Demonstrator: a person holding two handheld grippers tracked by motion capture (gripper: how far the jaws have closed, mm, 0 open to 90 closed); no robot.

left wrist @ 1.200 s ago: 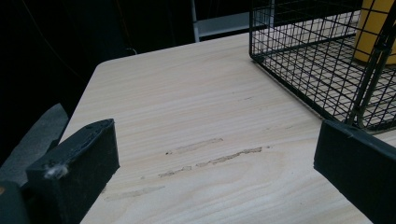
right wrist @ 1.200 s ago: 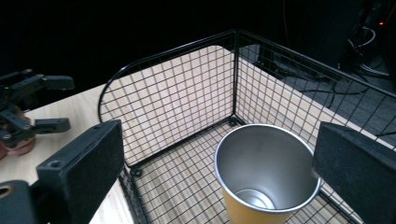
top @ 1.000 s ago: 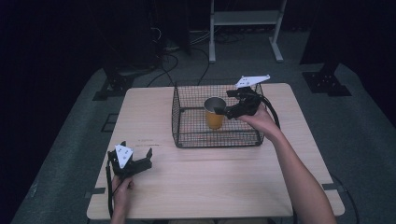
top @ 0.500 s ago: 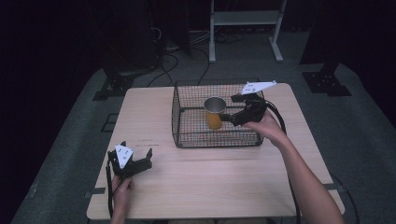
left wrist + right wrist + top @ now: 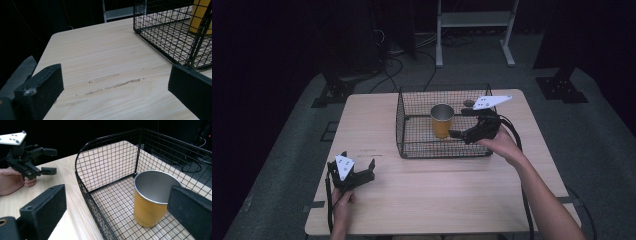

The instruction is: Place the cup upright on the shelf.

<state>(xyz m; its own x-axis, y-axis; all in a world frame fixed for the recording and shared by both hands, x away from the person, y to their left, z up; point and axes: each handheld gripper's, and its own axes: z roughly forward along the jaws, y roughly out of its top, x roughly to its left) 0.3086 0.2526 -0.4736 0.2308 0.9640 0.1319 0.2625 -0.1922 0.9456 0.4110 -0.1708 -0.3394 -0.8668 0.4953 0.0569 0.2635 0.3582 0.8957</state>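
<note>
Now the right gripper [image 5: 458, 134] hangs open just beside the cup [image 5: 442, 120] in the basket [image 5: 412, 148], left gripper [image 5: 357, 172] open too — a careless nudge could tip it

The cup [image 5: 442, 121] is mustard yellow outside, with a bare silver-grey metal inside and rim. The basket [image 5: 412, 145] around it is black wire woven in a small square grid. The table [image 5: 422, 185] is pale beige wood with a fine lengthwise grain and a few faint grey smears. The left gripper [image 5: 362, 172] and the right gripper [image 5: 455, 133] are matte black, each topped by a white three-cornered plate with dark dots. The floor [image 5: 592, 130] is dull grey-green, under black cables [image 5: 397, 65].
</note>
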